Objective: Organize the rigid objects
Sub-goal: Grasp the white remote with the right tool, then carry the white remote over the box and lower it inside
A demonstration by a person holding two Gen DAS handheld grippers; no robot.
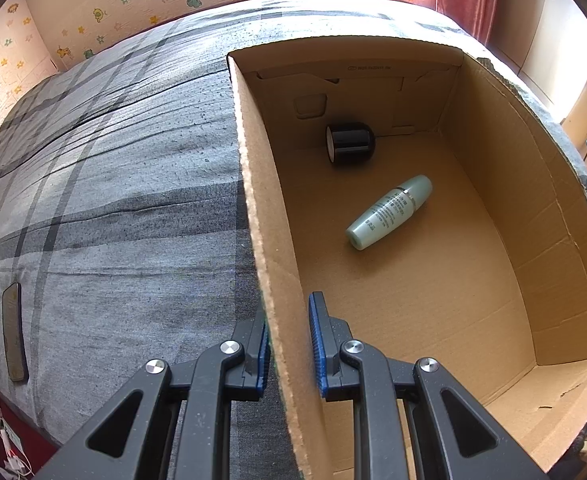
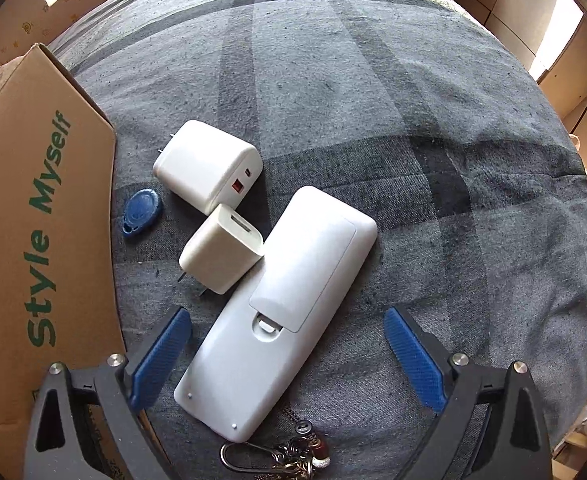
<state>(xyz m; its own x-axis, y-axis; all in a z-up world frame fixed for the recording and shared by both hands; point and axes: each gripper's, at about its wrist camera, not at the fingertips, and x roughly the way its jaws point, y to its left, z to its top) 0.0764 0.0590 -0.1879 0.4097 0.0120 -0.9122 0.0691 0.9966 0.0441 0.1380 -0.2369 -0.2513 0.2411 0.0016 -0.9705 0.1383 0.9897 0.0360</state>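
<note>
My left gripper point(image 1: 291, 340) is shut on the left wall of an open cardboard box point(image 1: 261, 216), one pad on each side of it. Inside the box lie a pale green bottle point(image 1: 387, 212) and a black cylinder point(image 1: 351, 145). My right gripper point(image 2: 287, 344) stands open just above a white remote point(image 2: 277, 320) lying face down on the grey plaid bedspread, one finger on each side of it, not touching. Beside the remote lie a small white charger point(image 2: 221, 249), a larger white charger point(image 2: 209, 166) and a blue key fob point(image 2: 141, 212).
The box's outer wall point(image 2: 33, 240), printed "Style Myself", stands left of the chargers. A key ring with a carabiner point(image 2: 277, 460) lies at the remote's near end. A flat dark object point(image 1: 13, 332) rests at the bed's left edge. Grey plaid bedspread point(image 2: 413, 140) stretches beyond.
</note>
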